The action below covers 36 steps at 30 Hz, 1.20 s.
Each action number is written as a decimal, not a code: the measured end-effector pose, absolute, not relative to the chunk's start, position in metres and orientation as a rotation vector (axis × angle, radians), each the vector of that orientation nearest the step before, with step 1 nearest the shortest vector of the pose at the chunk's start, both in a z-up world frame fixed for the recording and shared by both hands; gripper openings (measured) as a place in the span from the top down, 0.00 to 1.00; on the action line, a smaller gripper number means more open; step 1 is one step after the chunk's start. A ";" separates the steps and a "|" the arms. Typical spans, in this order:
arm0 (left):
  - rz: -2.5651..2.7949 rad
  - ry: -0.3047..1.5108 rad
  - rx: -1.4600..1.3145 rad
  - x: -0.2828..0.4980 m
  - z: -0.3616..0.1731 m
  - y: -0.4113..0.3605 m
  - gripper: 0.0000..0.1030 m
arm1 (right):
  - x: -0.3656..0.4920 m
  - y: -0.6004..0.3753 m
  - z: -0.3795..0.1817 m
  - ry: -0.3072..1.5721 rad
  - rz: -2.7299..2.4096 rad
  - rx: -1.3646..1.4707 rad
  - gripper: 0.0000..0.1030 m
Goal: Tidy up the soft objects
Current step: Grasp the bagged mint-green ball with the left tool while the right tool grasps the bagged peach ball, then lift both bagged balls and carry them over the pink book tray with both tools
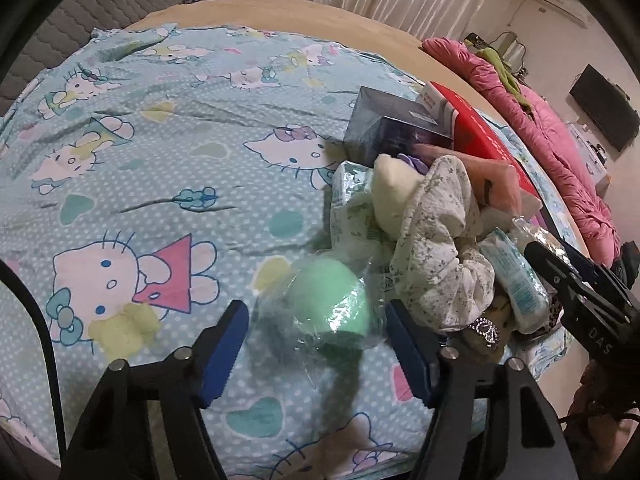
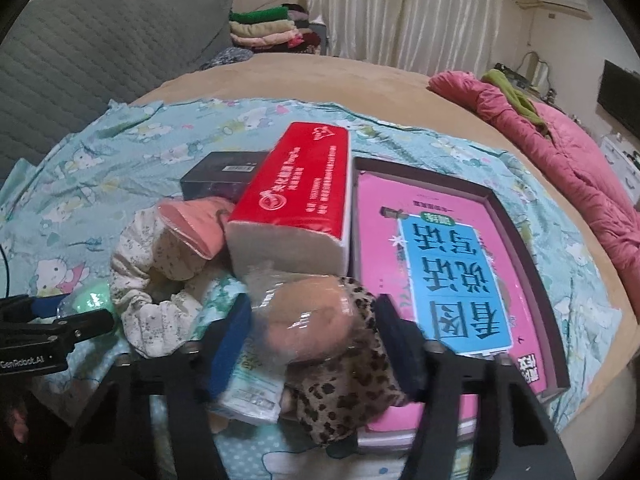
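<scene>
A pale green ball [image 1: 326,304] in crinkly clear wrap lies on the cartoon-cat sheet [image 1: 140,160]. My left gripper [image 1: 316,336] straddles it; the blue pads [image 1: 224,352] stand a little off each side, so it is open. In the right wrist view a peach ball [image 2: 308,324] in clear wrap rests on a leopard-print cloth [image 2: 340,392]. My right gripper [image 2: 314,340] brackets it closely, with a thin gap left at each pad [image 2: 230,344]. A white floral garment [image 1: 436,248], a cream plush piece [image 1: 394,196] and wrapped tissue packs [image 1: 516,280] are heaped between the two balls.
A red tissue brick [image 2: 296,196], a dark box [image 2: 218,178] and a pink-and-blue book in a shallow box lid [image 2: 452,264] sit behind the heap. A pink quilt [image 2: 568,168] runs along the bed's right edge. Folded clothes [image 2: 264,28] are stacked beyond the bed.
</scene>
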<state>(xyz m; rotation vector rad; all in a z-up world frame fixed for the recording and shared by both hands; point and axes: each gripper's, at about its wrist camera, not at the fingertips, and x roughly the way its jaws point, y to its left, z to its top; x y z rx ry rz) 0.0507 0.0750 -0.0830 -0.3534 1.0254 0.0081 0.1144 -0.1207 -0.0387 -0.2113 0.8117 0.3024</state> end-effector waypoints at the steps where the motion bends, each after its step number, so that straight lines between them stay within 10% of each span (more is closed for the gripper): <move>1: -0.003 1.023 -0.358 0.051 -0.083 0.074 0.39 | 0.113 -0.121 -0.038 0.804 0.312 -0.204 0.48; 11: -0.030 1.013 -0.377 0.049 -0.085 0.076 0.56 | 0.102 -0.141 -0.020 0.744 0.373 -0.066 0.51; 36: 0.020 0.825 -0.222 0.015 -0.011 0.052 0.57 | 0.074 -0.165 0.015 0.638 0.426 0.061 0.51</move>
